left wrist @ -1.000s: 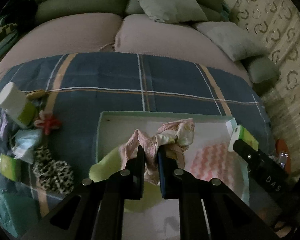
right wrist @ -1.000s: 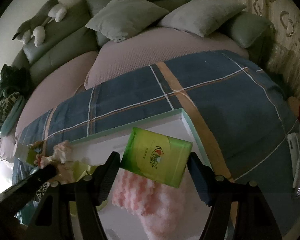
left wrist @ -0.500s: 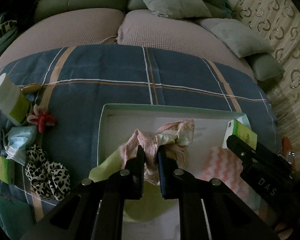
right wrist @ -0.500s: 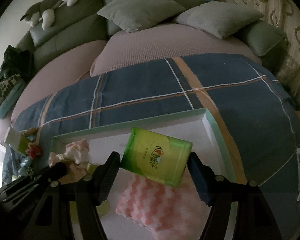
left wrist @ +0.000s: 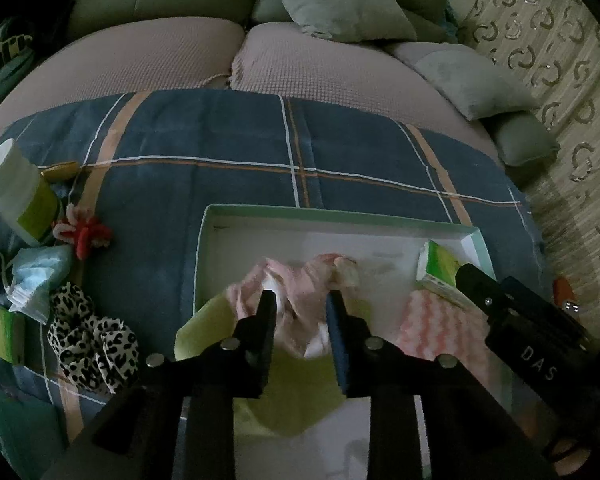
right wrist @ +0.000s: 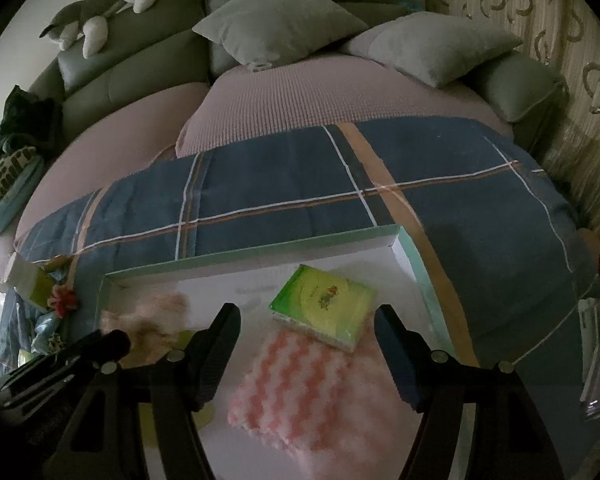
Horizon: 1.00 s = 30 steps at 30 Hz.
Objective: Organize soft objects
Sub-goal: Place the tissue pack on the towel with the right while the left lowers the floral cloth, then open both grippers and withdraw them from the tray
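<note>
The pink fabric bundle (left wrist: pixel 300 292) lies in the left part of the shallow white tray (left wrist: pixel 340 216), partly over a yellow-green cloth (left wrist: pixel 292 384), and the left gripper (left wrist: pixel 302 312) has it between its jaws, which are opening. The cloth looks loose there, the pads no longer pressing on it. The risk, as I judge it, is snagging — a fold of that thin fabric could cling to a pad and be dragged out of the tray if the gripper lifts before the jaws are clear of it.

To the right, the green tissue pack (right wrist: pixel 324 306) rests in the tray with its near edge on the pink wavy cloth (right wrist: pixel 312 392). The right gripper (right wrist: pixel 306 340) hovers over it with jaws wide apart, touching nothing as far as I can see. Tilted on soft cloth, the pack might slide or tip if nudged.

Outward on the plaid blanket (left wrist: pixel 220 160) wait the leopard scrunchie (left wrist: pixel 92 344), a red hair tie (left wrist: pixel 84 234) and a white bottle (left wrist: pixel 16 192). Both grippers work close together over one tray on a yielding bed — a bump could shift it.
</note>
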{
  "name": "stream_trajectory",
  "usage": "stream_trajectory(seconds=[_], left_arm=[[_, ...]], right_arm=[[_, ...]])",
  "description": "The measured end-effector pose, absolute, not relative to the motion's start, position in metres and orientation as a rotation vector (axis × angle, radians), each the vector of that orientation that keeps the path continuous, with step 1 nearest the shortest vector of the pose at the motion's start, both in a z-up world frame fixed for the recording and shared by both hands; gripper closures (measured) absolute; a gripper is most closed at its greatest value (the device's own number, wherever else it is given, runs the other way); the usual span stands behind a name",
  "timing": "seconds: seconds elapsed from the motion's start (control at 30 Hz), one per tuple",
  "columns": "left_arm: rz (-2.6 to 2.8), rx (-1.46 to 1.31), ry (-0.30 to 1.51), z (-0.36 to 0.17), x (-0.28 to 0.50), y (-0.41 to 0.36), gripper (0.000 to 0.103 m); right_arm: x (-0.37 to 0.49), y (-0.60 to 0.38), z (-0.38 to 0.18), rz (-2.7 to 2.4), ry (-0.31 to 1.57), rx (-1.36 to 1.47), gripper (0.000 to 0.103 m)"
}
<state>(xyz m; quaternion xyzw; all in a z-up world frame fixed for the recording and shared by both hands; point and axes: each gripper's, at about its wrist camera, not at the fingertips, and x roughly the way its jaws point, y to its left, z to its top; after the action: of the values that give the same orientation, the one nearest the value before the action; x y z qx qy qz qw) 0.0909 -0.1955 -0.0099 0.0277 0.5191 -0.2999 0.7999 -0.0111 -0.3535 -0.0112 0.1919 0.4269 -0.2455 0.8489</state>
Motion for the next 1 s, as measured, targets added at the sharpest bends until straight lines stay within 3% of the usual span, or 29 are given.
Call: stream_trajectory(seconds=[0.17, 0.27, 0.37, 0.5, 0.63, 0.7, 0.73, 1.0], left_arm=[[-0.653, 0.053, 1.101, -0.006, 0.089, -0.195, 0.073], [-0.652, 0.052, 1.085, -0.001, 0.087, -0.194, 0.058], [-0.644, 0.041, 1.068, 0.004, 0.087, -0.190, 0.053], [-0.595, 0.015, 1.036, 0.013, 0.096, -0.175, 0.038], [-0.491, 0.015, 1.004, 0.019, 0.107, -0.156, 0.033], [-0.439, 0.011, 1.001, 0.019, 0.113, -0.147, 0.020], [-0.419, 0.003, 0.996, 0.019, 0.115, -0.142, 0.019], [-0.335, -0.046, 0.986, 0.023, 0.125, -0.114, 0.010]], right_arm=[[-0.015, -0.355, -0.006, -0.523, 0.891, 0.413, 0.030], [-0.018, -0.355, 0.000, -0.527, 0.876, 0.411, 0.030], [-0.021, -0.354, 0.004, -0.530, 0.864, 0.408, 0.030], [-0.023, -0.354, 0.007, -0.534, 0.864, 0.407, 0.030], [-0.023, -0.354, 0.006, -0.540, 0.875, 0.408, 0.030], [-0.022, -0.350, 0.006, -0.527, 0.885, 0.398, 0.030], [-0.021, -0.349, 0.006, -0.521, 0.888, 0.394, 0.030], [-0.024, -0.331, 0.016, -0.467, 0.841, 0.386, 0.002]])
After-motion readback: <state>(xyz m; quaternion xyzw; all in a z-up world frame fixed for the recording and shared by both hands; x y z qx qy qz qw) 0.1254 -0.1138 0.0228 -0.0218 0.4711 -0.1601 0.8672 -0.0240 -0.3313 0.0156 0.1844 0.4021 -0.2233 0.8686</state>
